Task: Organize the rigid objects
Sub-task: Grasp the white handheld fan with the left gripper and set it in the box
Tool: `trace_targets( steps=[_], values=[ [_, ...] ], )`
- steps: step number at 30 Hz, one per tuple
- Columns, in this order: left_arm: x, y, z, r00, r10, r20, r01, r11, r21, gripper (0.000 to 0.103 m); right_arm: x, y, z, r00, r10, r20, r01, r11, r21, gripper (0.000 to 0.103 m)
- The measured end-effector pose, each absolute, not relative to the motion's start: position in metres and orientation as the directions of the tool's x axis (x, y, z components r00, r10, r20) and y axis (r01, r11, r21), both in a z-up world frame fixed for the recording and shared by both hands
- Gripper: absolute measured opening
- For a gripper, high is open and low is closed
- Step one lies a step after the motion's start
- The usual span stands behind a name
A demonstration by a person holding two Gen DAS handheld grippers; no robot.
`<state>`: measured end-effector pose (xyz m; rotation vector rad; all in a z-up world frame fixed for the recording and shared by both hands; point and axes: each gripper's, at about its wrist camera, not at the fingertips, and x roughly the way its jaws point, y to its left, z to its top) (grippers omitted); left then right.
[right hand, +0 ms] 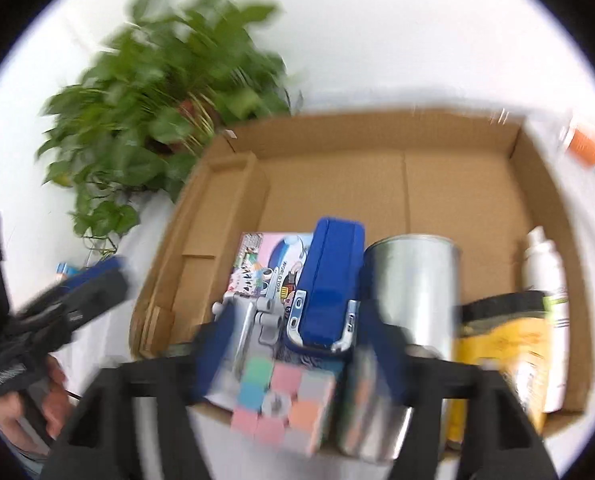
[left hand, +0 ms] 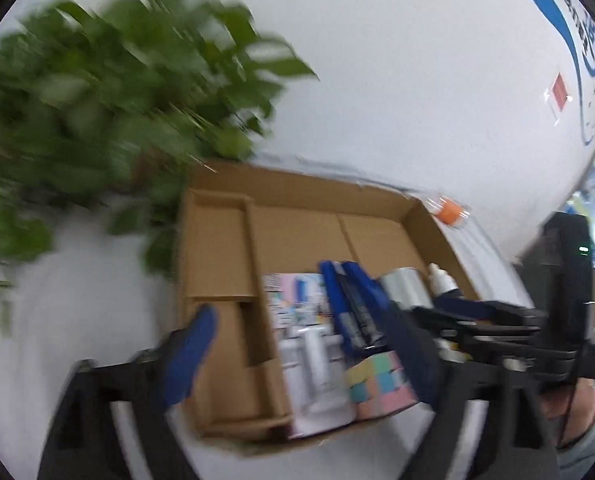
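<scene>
Ahead of both tongs lies a shallow cardboard box (right hand: 381,160) on a white table (left hand: 77,300), its far half bare and its near edge filled with rigid things, so the packing step looks well along.

The right tongs (right hand: 293,364) stand over that near edge with their blue fingers (right hand: 213,352) apart on either side of a pastel puzzle cube (right hand: 283,404); blur hides whether the pads touch it, so whether they grip it I cannot tell. Just beyond the fingertips sits a blue stapler (right hand: 329,284) on a printed card pack (right hand: 265,264), with a silver can (right hand: 413,284) to their right, then a yellow pouch (right hand: 501,356) and a white bottle (right hand: 545,280).

The left tongs (left hand: 301,356) hang open over the box's left side, holding nothing.

The next move likely calls for settling the cube flat beside the stapler without knocking the can.

An orange-capped bottle (right hand: 585,144) lies outside the box's far right corner. A leafy plant (right hand: 165,120) stands beyond its left corner against a white wall (right hand: 377,20).
</scene>
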<state>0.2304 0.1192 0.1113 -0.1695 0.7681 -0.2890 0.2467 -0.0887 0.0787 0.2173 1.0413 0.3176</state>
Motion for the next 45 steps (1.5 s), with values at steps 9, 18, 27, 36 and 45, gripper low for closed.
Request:
trace_targets(
  steps=[9, 18, 27, 36, 45],
  values=[
    [0.101, 0.142, 0.054, 0.593, -0.306, -0.745, 0.138, 0.95, -0.28, 0.102, 0.091, -0.064, 0.068, 0.583, 0.439, -0.683, -0.388, 0.89, 0.24, 0.084],
    [0.051, 0.136, -0.038, 0.43, -0.532, -0.729, 0.081, 0.827, -0.556, 0.074, 0.031, -0.027, 0.009, 0.308, 0.644, -0.701, -0.516, 0.732, 0.446, 0.084],
    [0.04, 0.078, -0.049, 0.334, -0.651, -0.682, 0.121, 0.747, -0.653, 0.074, 0.007, 0.005, 0.001, 0.362, 0.563, -0.743, -0.572, 0.763, 0.3, 0.083],
    [0.062, 0.072, -0.059, 0.302, -0.72, -0.625, 0.055, 0.667, -0.743, 0.066, 0.021, -0.032, -0.011, 0.378, 0.504, -0.777, -0.487, 0.821, 0.296, 0.058],
    [0.085, 0.092, -0.048, 0.316, -0.693, -0.648, 0.038, 0.691, -0.721, 0.038, 0.032, -0.007, -0.013, 0.41, 0.458, -0.789, -0.456, 0.852, 0.257, 0.058]
  ],
)
